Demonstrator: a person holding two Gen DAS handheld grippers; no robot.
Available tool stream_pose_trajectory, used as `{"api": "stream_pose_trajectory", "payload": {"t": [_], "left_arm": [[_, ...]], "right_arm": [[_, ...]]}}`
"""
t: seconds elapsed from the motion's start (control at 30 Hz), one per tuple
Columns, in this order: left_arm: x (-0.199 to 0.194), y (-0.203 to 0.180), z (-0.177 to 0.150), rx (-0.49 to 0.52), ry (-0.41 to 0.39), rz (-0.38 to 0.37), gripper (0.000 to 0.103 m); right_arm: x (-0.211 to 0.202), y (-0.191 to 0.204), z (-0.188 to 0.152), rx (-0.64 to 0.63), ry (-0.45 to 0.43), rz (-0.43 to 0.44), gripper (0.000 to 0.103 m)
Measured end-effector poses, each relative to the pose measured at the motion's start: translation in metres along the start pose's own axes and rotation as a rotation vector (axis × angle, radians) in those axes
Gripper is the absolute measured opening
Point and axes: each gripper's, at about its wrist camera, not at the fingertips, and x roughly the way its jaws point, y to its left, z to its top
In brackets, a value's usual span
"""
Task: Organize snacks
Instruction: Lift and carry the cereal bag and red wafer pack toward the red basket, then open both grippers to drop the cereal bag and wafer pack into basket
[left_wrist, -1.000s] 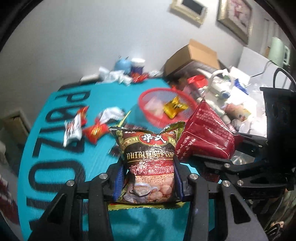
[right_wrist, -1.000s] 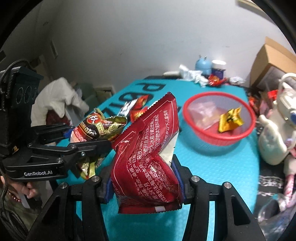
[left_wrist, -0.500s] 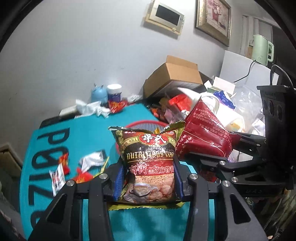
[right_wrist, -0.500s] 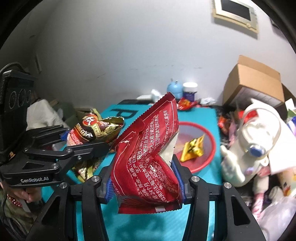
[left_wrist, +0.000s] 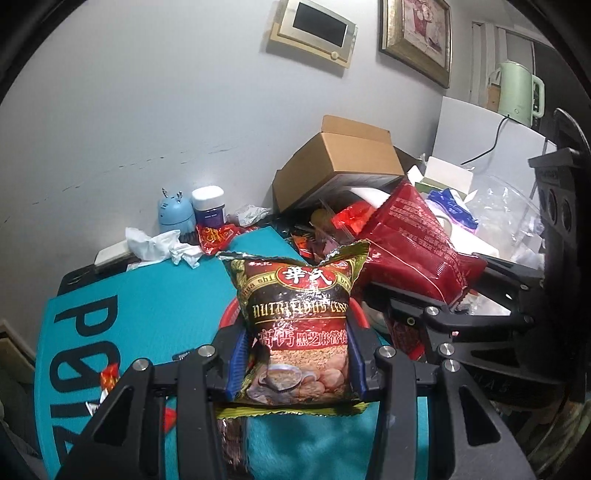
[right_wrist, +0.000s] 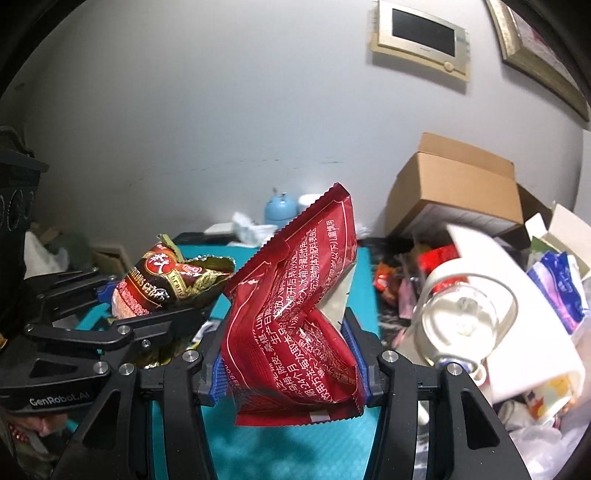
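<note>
Left gripper (left_wrist: 295, 354) clamps an upright brown cereal packet (left_wrist: 297, 325) above the teal mat (left_wrist: 155, 306), hiding most of the red basket (left_wrist: 229, 314). Right gripper (right_wrist: 291, 354), alongside, pinches a crumpled red snack bag (right_wrist: 295, 314); a cardboard box (right_wrist: 454, 188) and clutter crowd the right.

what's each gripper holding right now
left gripper: shut on the brown cereal bag
right gripper: shut on the red snack bag
</note>
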Motion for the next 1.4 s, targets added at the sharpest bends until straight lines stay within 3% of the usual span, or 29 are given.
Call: {"api": "stream_pose_trajectory", "payload": {"t": [0.53, 1.1, 1.23, 1.33, 1.4], "left_arm": [[0.077, 0.036, -0.006, -0.074, 0.101, -0.018, 0.043], [0.127, 0.053, -0.023, -0.112, 0.226, 0.038, 0.044], [0.128, 0.05, -0.022, -0.085, 0.226, 0.061, 0.044], [0.129, 0.051, -0.021, -0.094, 0.241, 0.066, 0.046], [0.127, 0.051, -0.02, -0.101, 0.244, 0.076, 0.054]], "right_arm": [[0.066, -0.01, -0.012, 0.058, 0.088, -0.101, 0.051], [0.113, -0.021, -0.028, 0.052, 0.181, -0.096, 0.053], [0.112, -0.02, -0.028, 0.042, 0.184, -0.111, 0.057], [0.107, -0.02, -0.026, 0.038, 0.168, -0.124, 0.067], [0.102, -0.02, -0.024, 0.038, 0.157, -0.126, 0.069]]}}
